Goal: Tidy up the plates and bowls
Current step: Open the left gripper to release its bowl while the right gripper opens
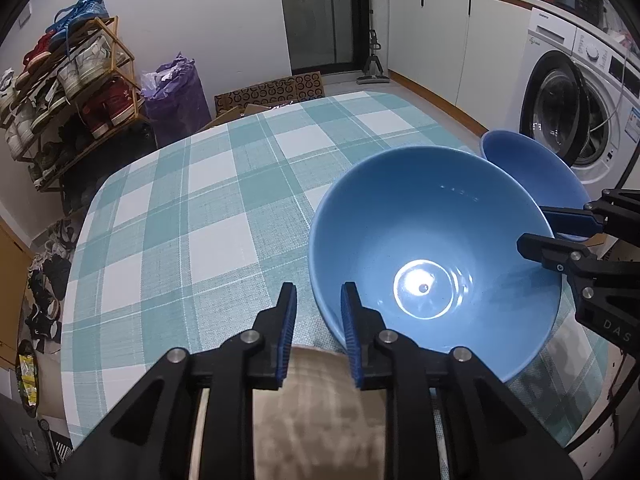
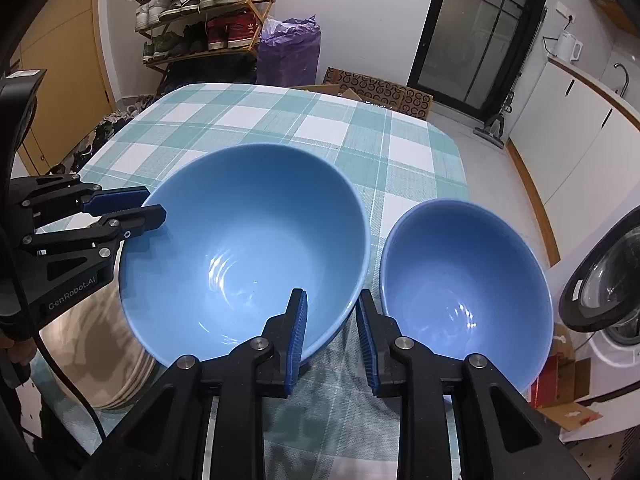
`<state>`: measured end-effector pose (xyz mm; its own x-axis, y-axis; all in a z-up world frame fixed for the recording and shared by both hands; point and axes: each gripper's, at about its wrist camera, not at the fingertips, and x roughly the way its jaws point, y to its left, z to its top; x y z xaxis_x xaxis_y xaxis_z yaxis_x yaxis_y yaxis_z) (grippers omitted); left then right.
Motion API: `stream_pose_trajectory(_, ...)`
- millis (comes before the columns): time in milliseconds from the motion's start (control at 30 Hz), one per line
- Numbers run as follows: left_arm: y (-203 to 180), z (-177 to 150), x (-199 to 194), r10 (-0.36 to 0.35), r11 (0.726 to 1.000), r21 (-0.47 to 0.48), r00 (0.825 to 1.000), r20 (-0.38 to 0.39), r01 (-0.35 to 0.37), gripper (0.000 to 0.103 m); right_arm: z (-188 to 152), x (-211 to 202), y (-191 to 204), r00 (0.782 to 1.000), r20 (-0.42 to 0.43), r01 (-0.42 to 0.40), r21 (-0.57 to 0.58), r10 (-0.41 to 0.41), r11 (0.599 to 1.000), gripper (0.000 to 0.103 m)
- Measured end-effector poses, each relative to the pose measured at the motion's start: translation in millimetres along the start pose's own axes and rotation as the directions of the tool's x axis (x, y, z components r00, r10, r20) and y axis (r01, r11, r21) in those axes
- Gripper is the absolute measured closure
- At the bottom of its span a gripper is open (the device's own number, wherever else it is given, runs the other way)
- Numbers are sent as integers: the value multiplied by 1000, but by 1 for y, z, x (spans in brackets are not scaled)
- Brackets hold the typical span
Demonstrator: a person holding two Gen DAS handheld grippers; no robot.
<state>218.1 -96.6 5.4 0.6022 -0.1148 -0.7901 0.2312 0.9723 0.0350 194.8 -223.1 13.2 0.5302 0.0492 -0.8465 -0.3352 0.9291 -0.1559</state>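
Note:
A large blue bowl (image 1: 432, 240) (image 2: 248, 240) sits on the checked tablecloth, partly over a stack of beige plates (image 2: 100, 340). My left gripper (image 1: 318, 320) straddles the bowl's left rim, one finger inside and one outside, with the pads apart and not pressing. On the opposite rim my right gripper (image 2: 332, 320) stands the same way, with a gap showing between its pads and the rim. Each gripper also shows in the other's view, the left gripper (image 2: 154, 206) and the right gripper (image 1: 536, 228). A smaller blue bowl (image 2: 464, 292) (image 1: 528, 168) stands upright just right of the large one.
The table (image 1: 208, 184) has rounded edges, and its right edge runs close behind the small bowl. Around it are a shoe rack (image 1: 68, 92), a purple bag (image 1: 176, 88), a cardboard box (image 2: 380, 92) and a washing machine (image 1: 576, 112).

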Motion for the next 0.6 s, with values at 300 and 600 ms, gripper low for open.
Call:
stream_pose_trajectory(300, 3, 4, -4, 11, 1000, -14, 1000, 8, -11, 57, 1, -8, -8, 999, 27, -21, 35, 20, 999, 61)
stream_pose_trajectory(600, 3, 12, -10, -2, 1000, -25, 1000, 15, 3, 55, 4, -17, -17, 996, 52, -73, 74, 69, 995, 48)
